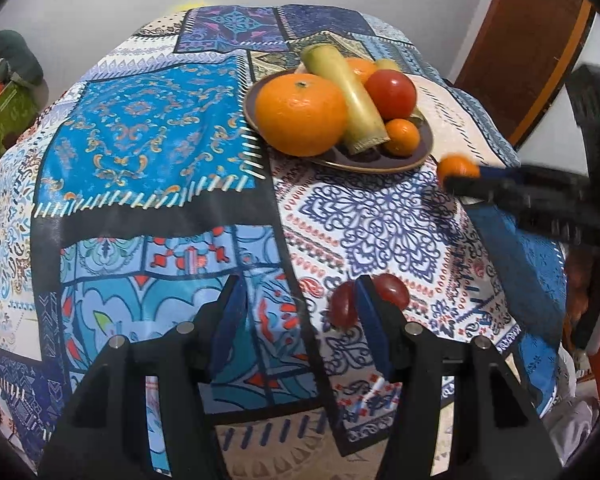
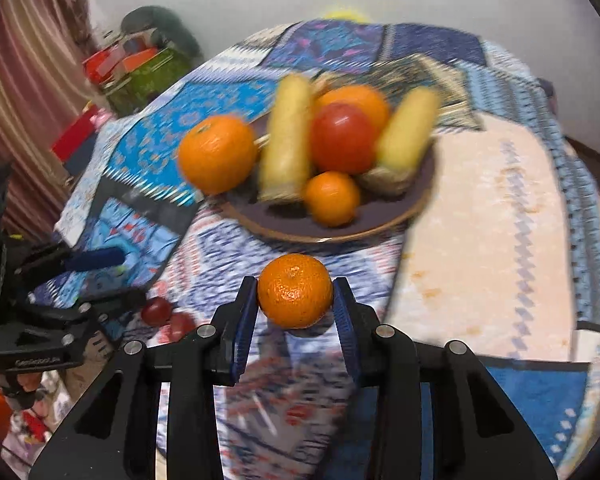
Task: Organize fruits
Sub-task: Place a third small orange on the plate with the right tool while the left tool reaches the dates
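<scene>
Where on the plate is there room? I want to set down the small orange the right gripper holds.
The dark brown plate is bare only along its near rim, in front of the small orange already there. Behind, large orange, red tomato and yellow-green stalks crowd it.

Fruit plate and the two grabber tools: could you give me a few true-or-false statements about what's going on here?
1. The right gripper holds a small orange. True.
2. The plate is empty. False: it holds oranges, a tomato and yellow-green stalks.
3. The left gripper holds a banana. False: it holds nothing.
4. Two small red fruits lie on the tablecloth by the left gripper. True.
</scene>
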Available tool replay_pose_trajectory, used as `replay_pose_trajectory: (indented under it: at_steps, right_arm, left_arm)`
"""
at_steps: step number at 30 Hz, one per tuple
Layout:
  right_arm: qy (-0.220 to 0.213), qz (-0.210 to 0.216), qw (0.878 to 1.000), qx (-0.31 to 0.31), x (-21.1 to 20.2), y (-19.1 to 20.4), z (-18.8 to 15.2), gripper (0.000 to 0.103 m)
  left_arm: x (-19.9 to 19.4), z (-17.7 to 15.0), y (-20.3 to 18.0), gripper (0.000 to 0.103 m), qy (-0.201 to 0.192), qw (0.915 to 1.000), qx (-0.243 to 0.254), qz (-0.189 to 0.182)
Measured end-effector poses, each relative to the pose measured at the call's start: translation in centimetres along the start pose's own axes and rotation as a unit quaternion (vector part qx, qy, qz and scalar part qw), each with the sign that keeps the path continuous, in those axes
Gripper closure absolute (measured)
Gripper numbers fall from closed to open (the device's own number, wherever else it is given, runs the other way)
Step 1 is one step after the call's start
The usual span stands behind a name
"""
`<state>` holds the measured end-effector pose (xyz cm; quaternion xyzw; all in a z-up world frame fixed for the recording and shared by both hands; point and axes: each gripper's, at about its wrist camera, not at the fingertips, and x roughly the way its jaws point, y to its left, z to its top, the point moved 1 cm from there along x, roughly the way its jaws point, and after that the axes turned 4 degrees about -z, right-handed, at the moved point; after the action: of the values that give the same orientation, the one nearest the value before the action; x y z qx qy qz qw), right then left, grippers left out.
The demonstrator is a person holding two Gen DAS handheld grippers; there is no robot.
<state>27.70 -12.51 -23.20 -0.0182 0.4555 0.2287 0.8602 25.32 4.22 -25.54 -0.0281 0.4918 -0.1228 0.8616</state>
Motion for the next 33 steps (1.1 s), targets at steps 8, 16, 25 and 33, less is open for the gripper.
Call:
replay_pose_trajectory:
  at_steps: [8, 16, 25, 33]
  right_arm:
    - [-0.029, -0.039, 0.998, 0.030, 0.2, -3.0, 3.0, 0.068]
    - [-0.032, -0.040, 0.998, 0.034, 1.8, -2.8, 3.8, 0.067]
    - [-0.019, -0.034, 0.999, 0.037, 1.6, -3.1, 3.9, 0.063]
    - [-0.023, -0.001, 0.999, 0.023, -1.2, -0.8, 2.0, 0.063]
  left_arm:
    - [0.5, -0.7, -0.7, 0.053, 0.014, 0.9998, 0.008, -0.015]
    - [1.1, -1.1, -1.0, 0.063, 0.016, 0.9996, 0.017, -0.015]
    - [1.5, -0.5, -1.8, 0.084, 0.013, 0.9991, 0.028, -0.030]
    - [0.1, -0.8, -1.4, 0.084, 0.002, 0.9996, 0.015, -0.024]
